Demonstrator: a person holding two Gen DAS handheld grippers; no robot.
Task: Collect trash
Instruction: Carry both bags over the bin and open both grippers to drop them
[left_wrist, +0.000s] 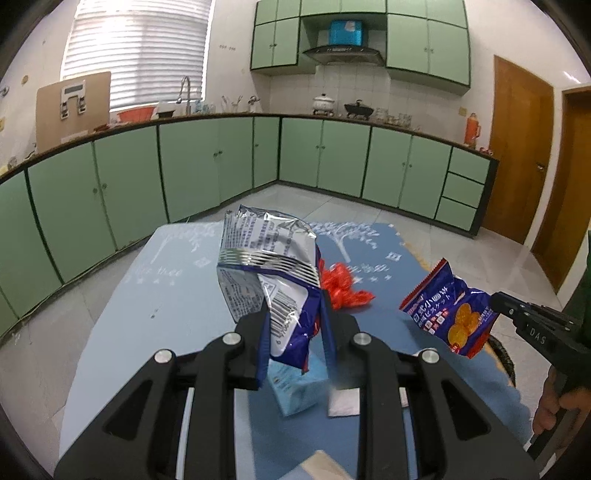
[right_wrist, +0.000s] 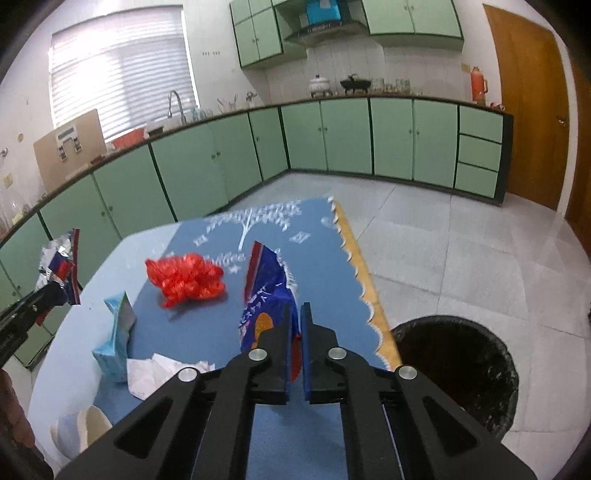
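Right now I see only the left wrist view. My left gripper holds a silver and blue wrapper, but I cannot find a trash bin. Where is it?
Observer: The trash bin stands on the floor just off the right edge of the table. It is lined with a black bag.
Operator: Is the right gripper over it?
Observer: No. The right gripper is shut on the blue biscuit wrapper above the table, left of the bin.
Operator: My wrapper hides part of the red bag. Does it touch the carton?
Observer: No. The red bag lies on the table apart from the blue carton.
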